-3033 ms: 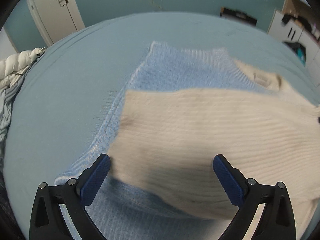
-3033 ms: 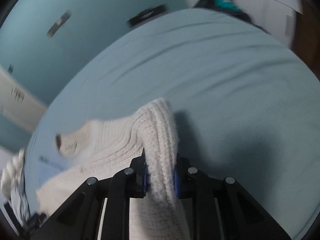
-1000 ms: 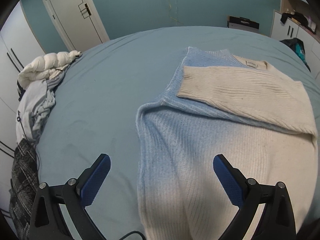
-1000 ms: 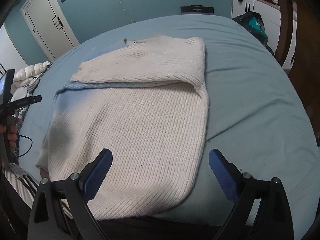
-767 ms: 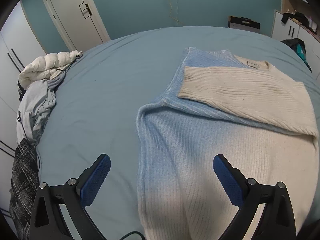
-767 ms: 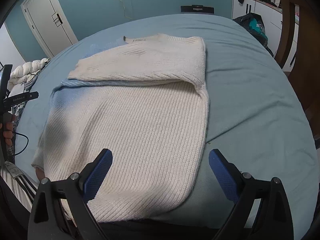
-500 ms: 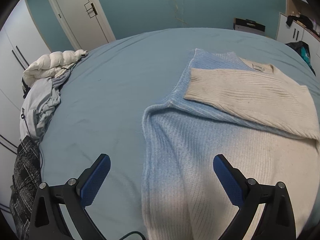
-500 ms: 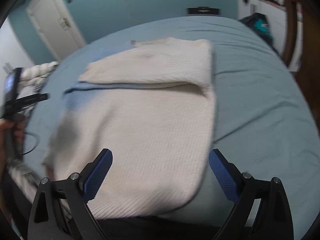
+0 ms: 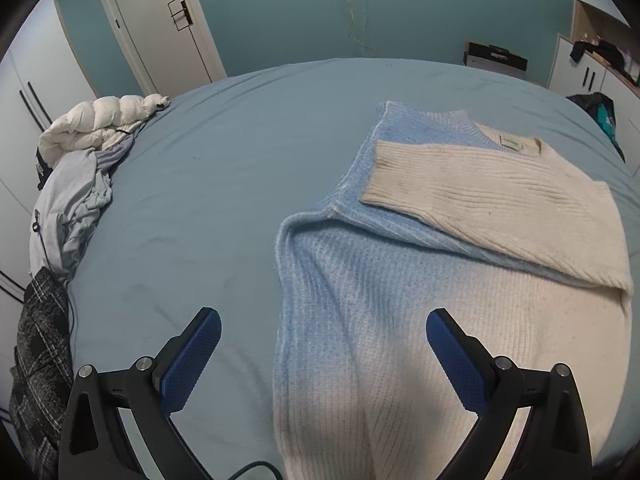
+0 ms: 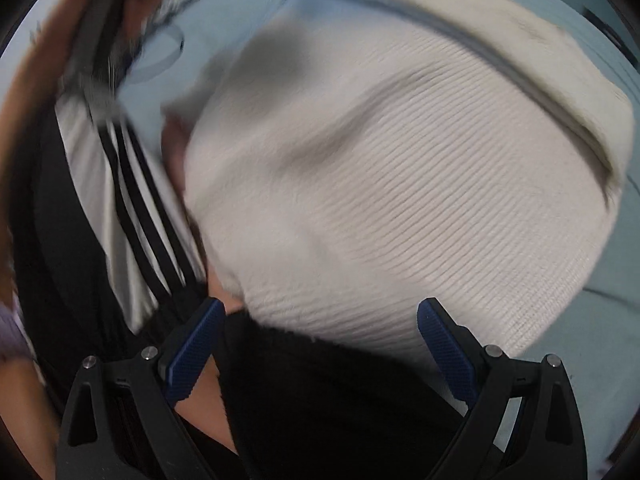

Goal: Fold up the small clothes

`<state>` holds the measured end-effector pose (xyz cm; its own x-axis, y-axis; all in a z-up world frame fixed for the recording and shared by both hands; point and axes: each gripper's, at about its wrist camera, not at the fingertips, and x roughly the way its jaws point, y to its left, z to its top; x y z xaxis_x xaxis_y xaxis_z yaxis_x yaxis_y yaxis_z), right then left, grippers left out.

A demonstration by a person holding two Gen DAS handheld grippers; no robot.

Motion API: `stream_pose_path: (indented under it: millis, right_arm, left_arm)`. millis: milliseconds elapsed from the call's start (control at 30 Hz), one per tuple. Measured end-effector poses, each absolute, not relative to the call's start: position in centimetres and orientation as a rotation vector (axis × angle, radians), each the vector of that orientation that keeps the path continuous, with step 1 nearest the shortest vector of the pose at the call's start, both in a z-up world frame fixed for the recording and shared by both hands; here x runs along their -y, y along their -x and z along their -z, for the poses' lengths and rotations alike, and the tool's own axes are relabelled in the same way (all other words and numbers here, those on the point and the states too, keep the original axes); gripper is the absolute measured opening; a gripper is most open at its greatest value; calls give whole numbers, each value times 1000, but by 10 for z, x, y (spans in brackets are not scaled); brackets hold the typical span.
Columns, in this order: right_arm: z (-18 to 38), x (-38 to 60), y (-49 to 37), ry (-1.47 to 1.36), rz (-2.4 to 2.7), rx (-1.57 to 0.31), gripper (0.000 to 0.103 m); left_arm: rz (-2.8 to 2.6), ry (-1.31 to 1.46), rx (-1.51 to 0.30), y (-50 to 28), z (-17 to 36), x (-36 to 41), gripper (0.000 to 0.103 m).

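Left tongs spread wide, nothing between the pads, hovering over the near left edge of the sweater. Right tongs also spread wide and empty, over the sweater's near hem; this view is motion-blurred.

Sweater lies flat on the bed, ribbed knit, blue on its left side fading to cream on its right. Near hem reaches the bed's near edge. One sleeve, cream, is folded across the sweater's upper chest, cuff pointing toward the sweater's left side, stopping short of the blue left edge. In the right wrist view the same folded sleeve shows as a thick cream band across the sweater's far end. Neck label visible at the collar, just beyond the sleeve.

Nearer than the sweater's hem in the right wrist view: dark fabric under the tongs and a striped black-and-white garment to the sweater's left, both blurred; cannot tell what they belong to.

Left of the sweater, well apart, at the bed's left edge: pile of clothes, with a white puffer jacket at its far end and a dark plaid piece at its near end.

Beyond the sweater, past the bed: teal wall, white door far left, white cabinets far right.
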<state>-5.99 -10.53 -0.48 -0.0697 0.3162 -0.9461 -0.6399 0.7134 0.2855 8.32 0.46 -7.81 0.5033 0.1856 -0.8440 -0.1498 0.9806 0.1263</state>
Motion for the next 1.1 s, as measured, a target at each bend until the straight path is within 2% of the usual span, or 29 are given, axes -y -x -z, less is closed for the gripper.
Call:
stream_pose_path:
  millis: [133, 167, 233, 267, 400, 567, 633, 667, 700, 800, 900, 1000, 1100]
  right_arm:
    - [23, 86, 70, 386, -801, -1506, 92]
    - [29, 81, 71, 400, -795, -1525, 84]
    - [30, 74, 69, 341, -831, -1544, 42]
    - [29, 70, 68, 329, -833, -1534, 7]
    - [10, 75, 56, 242, -864, -1387, 4]
    - [-27, 164, -16, -177, -544, -1133, 6]
    - [-11, 196, -40, -354, -381, -1124, 39]
    - [8, 214, -50, -446, -280, -1175, 80]
    - [26, 229, -50, -504, -150, -1229, 83]
    - [39, 239, -26, -534, -133, -1207, 83]
    - [36, 222, 14, -337, -130, -1217, 83]
    - [25, 183, 36, -249, -332, -1239, 83]
    - [39, 155, 38, -260, -350, -1334, 83]
  left_arm:
    - [-196, -16, -1018, -84, 76, -7, 103]
    - [-195, -19, -1017, -83, 76, -6, 103]
    - [-193, -25, -1016, -83, 76, -6, 103]
    - [-192, -28, -1016, -83, 76, -5, 103]
    - [-198, -14, -982, -78, 68, -10, 103]
    - [-235, 36, -906, -74, 57, -23, 103]
    - [-240, 46, -892, -77, 54, -27, 103]
    - [-233, 40, -891, -79, 53, -29, 103]
    - [-228, 28, -891, -79, 53, -30, 103]
    - [-145, -50, -873, -75, 46, -30, 103]
    - [-8, -145, -890, -68, 47, -33, 103]
    - [143, -288, -1024, -61, 64, -24, 103]
    - [348, -422, -1124, -43, 73, 1, 103]
